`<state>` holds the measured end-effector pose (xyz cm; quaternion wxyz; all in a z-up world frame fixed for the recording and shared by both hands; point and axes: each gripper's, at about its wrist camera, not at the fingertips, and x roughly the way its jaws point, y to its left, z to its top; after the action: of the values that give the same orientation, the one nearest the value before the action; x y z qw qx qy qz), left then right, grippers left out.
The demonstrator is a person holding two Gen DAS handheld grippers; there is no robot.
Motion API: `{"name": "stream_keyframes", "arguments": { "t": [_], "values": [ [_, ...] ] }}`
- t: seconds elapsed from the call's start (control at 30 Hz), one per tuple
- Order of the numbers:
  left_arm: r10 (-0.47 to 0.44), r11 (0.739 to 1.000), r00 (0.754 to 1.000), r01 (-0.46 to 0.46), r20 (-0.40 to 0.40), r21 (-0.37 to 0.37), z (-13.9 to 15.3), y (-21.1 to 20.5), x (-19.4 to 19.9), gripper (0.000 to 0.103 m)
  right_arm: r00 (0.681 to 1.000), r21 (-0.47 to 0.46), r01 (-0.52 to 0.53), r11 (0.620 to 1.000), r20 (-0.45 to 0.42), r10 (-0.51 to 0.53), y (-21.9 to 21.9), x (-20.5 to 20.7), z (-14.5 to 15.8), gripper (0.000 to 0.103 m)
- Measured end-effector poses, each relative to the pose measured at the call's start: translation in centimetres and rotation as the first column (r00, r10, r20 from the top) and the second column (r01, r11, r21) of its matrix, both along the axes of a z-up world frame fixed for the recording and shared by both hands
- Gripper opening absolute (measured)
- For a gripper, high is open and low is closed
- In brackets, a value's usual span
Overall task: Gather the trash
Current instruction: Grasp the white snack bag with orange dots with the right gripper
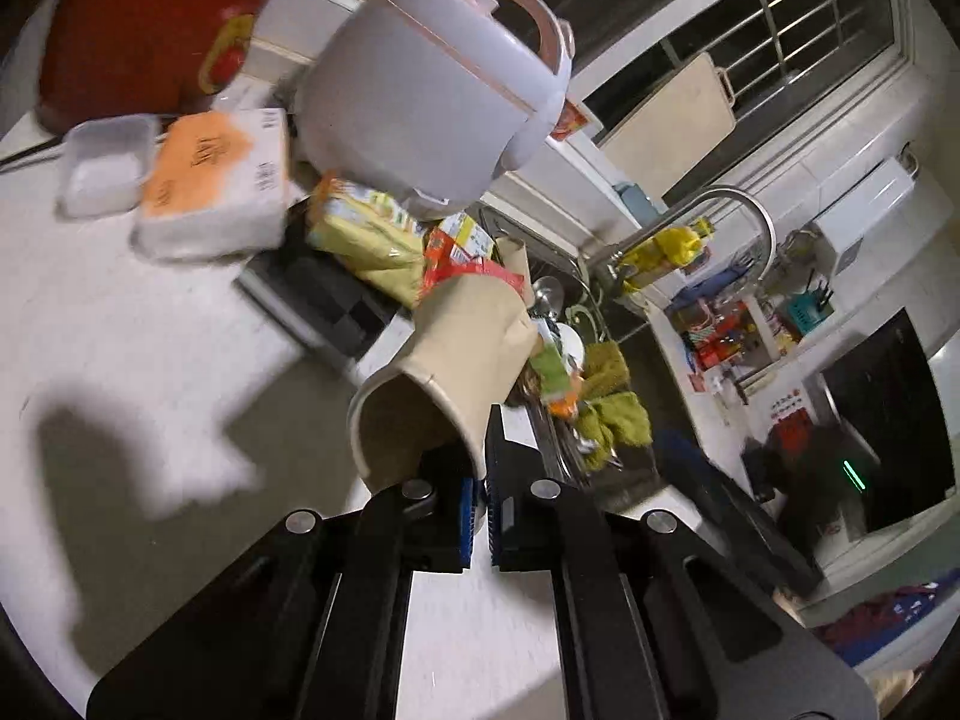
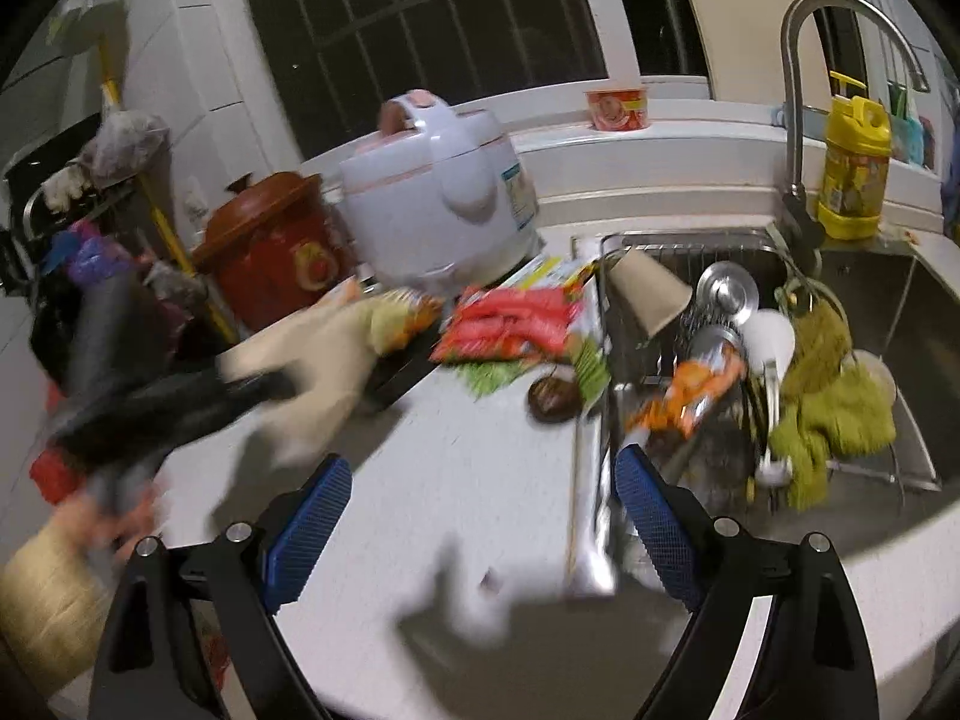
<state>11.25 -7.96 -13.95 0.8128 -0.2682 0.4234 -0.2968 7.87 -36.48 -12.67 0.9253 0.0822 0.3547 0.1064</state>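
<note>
Counter: we work over a white worktop that runs up to a steel sink on its right.
Rice cooker: a pale cooker stands at the back of the counter, with a red-brown crock just beside it on the left.
Sink contents: we see a second paper cup lying tipped over at the sink's near-left edge, beside a metal lid, an orange wrapper and green cloths.
Wrappers: a red packet and a yellow snack bag lie on the counter in front of the cooker.
Paper cup: our beige cup hangs in the air over the counter's edge, its open mouth tilted toward the left wrist camera.
Left gripper: our left gripper has its blue pads pressed together on the cup's rim wall, one inside the mouth and one outside.
Right gripper: our right gripper hovers over the counter with its blue pads spread wide and nothing between them.
</note>
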Motion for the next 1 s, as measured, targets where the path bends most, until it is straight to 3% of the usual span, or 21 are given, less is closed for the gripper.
{"name": "stream_keyframes", "arguments": {
  "t": [0.03,0.17,0.3,0.37,0.43,0.5,0.57,0.73,0.83,1.0],
  "values": [
    [0.011,1.0,1.0,-0.011,-0.002,-0.005,0.0,0.8,-1.0,0.002,1.0,-0.002,0.005,1.0,-0.02,-0.005,-0.3,1.9,-0.5,0.087],
    [0.057,0.998,0.998,-0.057,-0.005,0.028,-0.2,3.0,-3.3,0.002,0.992,0.03,0.036,0.999,-0.119,-0.032,-1.7,7.3,-2.6,0.061],
    [0.094,0.995,0.995,-0.093,-0.016,0.029,-0.4,4.8,-4.9,0.002,0.99,-0.035,0.021,0.999,-0.14,-0.026,-1.0,10.4,-3.5,0.061],
    [0.114,0.993,0.993,-0.113,-0.029,0.023,-0.5,5.8,-5.6,0.002,0.989,-0.115,0.002,0.993,-0.145,-0.019,0.0,11.8,-3.8,0.061],
    [0.127,0.992,0.991,-0.126,-0.039,0.02,-0.7,6.2,-5.8,0.002,0.984,-0.13,0.006,0.991,-0.177,-0.03,0.1,13.2,-4.4,0.053],
    [0.137,0.99,0.989,-0.137,-0.046,0.018,-0.8,6.7,-6.1,0.002,0.977,-0.153,0.011,0.988,-0.208,-0.043,-0.1,14.1,-5.0,0.017],
    [0.142,0.99,0.989,-0.141,-0.046,0.023,-0.8,6.9,-6.2,0.002,0.974,-0.154,0.013,0.988,-0.221,-0.048,-0.4,14.2,-5.3,0.002],
    [0.141,0.99,0.989,-0.141,-0.047,0.004,-0.6,7.2,-6.2,0.002,0.979,-0.107,0.008,0.994,-0.2,-0.03,-1.0,12.7,-4.1,0.001],
    [0.134,0.991,0.99,-0.134,-0.036,-0.014,-0.2,7.8,-6.2,0.002,0.987,-0.017,0.006,1.0,-0.159,-0.009,-1.9,10.7,-1.8,0.001],
    [0.133,0.991,0.991,-0.133,-0.026,-0.019,0.2,9.0,-6.2,0.002,0.996,0.053,-0.017,0.998,-0.081,0.022,-2.1,7.9,2.2,0.001]
  ]
}}
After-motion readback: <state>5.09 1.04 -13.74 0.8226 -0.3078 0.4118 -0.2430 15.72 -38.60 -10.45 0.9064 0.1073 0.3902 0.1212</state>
